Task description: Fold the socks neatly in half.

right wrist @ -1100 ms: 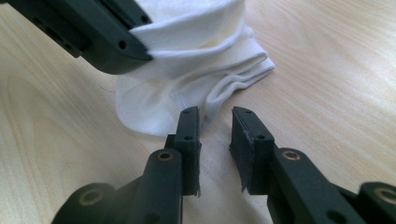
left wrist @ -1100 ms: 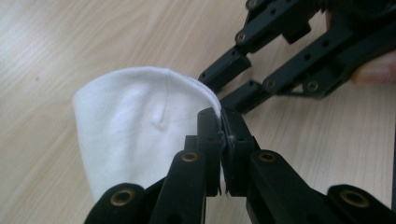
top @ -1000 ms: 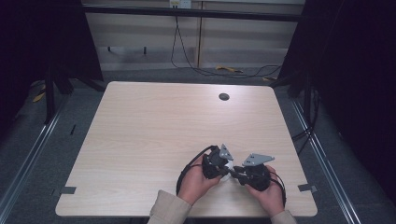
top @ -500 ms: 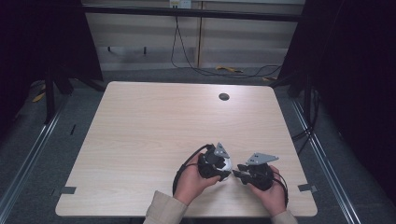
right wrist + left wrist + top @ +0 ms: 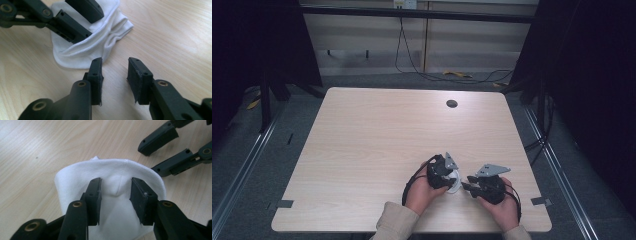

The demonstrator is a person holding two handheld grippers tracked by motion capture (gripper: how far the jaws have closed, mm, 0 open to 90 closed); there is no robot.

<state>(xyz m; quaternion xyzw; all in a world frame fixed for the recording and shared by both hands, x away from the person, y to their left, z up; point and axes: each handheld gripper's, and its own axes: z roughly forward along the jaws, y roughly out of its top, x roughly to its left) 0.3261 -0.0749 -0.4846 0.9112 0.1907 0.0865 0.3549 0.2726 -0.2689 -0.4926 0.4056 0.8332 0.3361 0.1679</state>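
Observation:
A small white cloth [image 5: 456, 183] lies bunched on the wooden table [image 5: 362, 150] near its front edge. My left gripper [image 5: 116, 192] hovers right over the cloth [image 5: 110, 170]. Its jaws have just been opening and now stand apart, with a soft pinched ridge of fabric between them that the pads do not press. My right gripper [image 5: 115, 72] rests just beside the cloth [image 5: 82, 52], over bare wood. Its jaws have also just been opening, and nothing is between them. In the high view the left gripper [image 5: 451, 176] and right gripper [image 5: 468, 185] face each other closely.
A dark round grommet hole [image 5: 452, 103] sits at the table's far side. Black cables loop from both grippers near the person's hands. Dark frame posts and floor rails flank the table.
The left hand has shifted slightly, and the two grippers have drawn a little apart. The white cloth now shows on the table between them. Both pairs of jaws stand wider.

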